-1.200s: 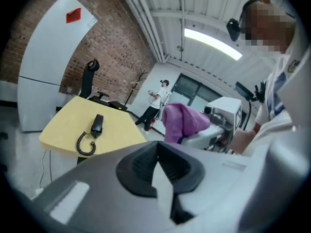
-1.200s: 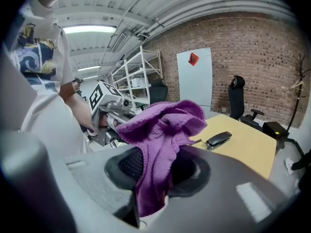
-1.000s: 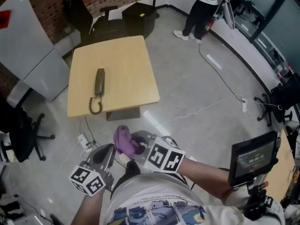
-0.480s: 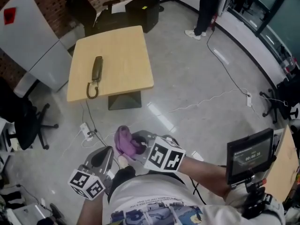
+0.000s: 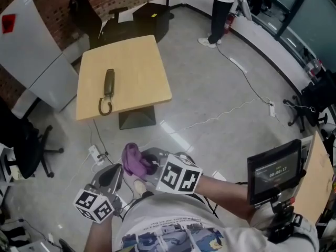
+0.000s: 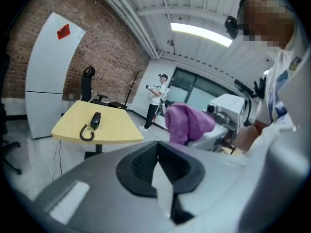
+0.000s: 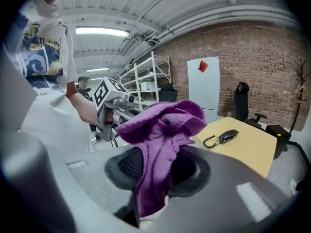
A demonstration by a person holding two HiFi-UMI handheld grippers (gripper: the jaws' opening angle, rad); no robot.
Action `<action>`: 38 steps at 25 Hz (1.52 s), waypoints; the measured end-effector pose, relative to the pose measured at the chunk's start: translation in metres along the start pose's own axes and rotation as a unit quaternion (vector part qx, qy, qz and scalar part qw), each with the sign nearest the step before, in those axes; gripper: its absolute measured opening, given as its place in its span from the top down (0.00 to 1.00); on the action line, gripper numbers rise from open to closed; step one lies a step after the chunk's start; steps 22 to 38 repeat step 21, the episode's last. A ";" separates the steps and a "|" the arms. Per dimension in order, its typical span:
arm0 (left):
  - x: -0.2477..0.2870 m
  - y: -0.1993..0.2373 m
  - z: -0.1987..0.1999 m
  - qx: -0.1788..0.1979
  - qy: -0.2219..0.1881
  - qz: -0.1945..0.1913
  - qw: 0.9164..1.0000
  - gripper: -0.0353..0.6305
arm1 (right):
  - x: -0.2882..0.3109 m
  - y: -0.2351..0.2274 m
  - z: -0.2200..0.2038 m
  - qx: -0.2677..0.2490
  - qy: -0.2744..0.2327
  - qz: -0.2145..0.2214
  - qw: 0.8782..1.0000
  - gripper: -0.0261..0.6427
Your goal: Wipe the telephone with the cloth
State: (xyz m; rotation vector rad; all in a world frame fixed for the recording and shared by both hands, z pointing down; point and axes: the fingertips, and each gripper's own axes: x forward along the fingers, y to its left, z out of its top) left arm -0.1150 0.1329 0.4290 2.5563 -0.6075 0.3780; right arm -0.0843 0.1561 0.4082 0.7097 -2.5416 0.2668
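A dark telephone handset [image 5: 109,83] with a coiled cord lies on the small wooden table [image 5: 142,72], far ahead of both grippers; it also shows in the left gripper view as the handset [image 6: 95,120] and in the right gripper view as the handset [image 7: 227,135]. My right gripper [image 5: 140,164] is shut on a purple cloth [image 5: 134,159], which bunches up out of the jaws, cloth [image 7: 160,144]. My left gripper [image 5: 111,176] is held close beside it, jaws shut and empty [image 6: 156,165]. The purple cloth [image 6: 187,123] shows to its right.
The table stands on a grey floor with white cables [image 5: 231,119] running across it. A person [image 5: 220,12] stands at the back right. Office chairs [image 5: 29,151] sit left, a white board [image 5: 31,62] leans at the brick wall, and a small screen [image 5: 273,168] is at my right.
The view has shifted a little as I move; the table with the handset sits slightly nearer and more central. Both grippers keep their hold and stay low in front of me.
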 end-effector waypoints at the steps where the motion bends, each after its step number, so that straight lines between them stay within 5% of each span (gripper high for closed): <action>1: -0.003 0.004 -0.001 0.000 0.001 -0.001 1.000 0.94 | 0.004 0.002 0.002 -0.001 0.001 -0.001 1.000 0.79; 17: -0.037 0.060 0.000 -0.016 -0.011 -0.024 1.000 0.94 | 0.057 0.007 0.031 -0.004 0.032 -0.023 0.999 0.79; 38: -0.039 0.065 0.002 -0.011 -0.006 -0.027 1.000 0.94 | 0.059 0.003 0.036 -0.006 0.036 -0.025 0.999 0.79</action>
